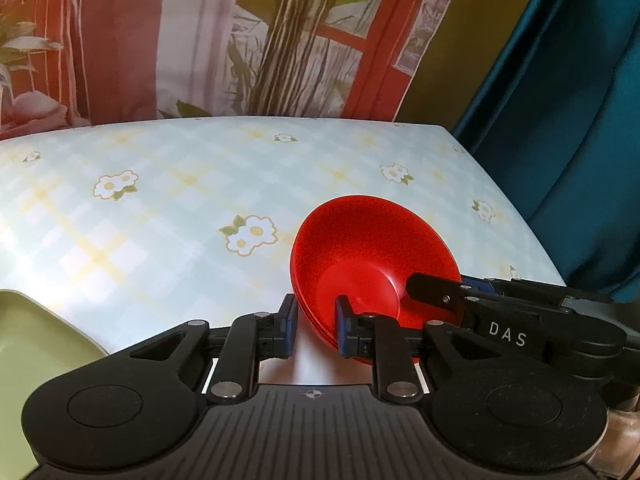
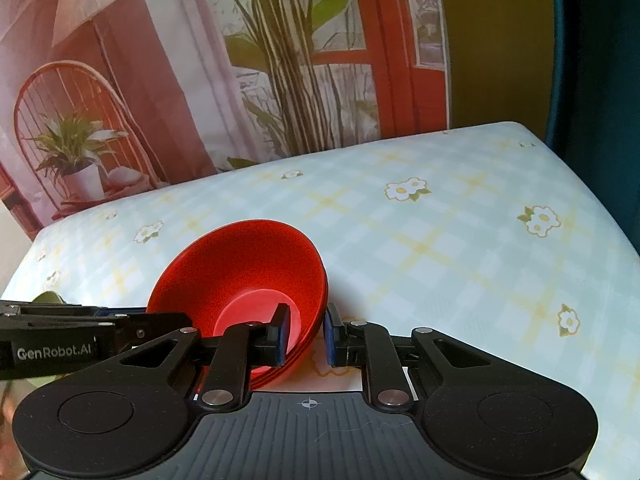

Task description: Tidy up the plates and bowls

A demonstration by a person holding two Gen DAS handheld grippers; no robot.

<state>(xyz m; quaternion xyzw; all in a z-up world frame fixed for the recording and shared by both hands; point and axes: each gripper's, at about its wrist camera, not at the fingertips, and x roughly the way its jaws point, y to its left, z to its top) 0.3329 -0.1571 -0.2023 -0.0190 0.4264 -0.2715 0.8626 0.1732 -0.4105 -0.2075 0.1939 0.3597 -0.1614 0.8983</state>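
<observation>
A pale checked tablecloth (image 1: 168,208) with daisy prints is covering the table and catching soft glare at the left. Behind it, a printed backdrop (image 2: 168,80) showing a plant, chair and red window frames is hanging, and a teal curtain (image 1: 580,120) is draping at the right.

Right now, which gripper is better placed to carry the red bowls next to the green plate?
Probably the left gripper. It and the right gripper both straddle the rim of the red bowls, but the green plate lies on the left gripper's side.
</observation>
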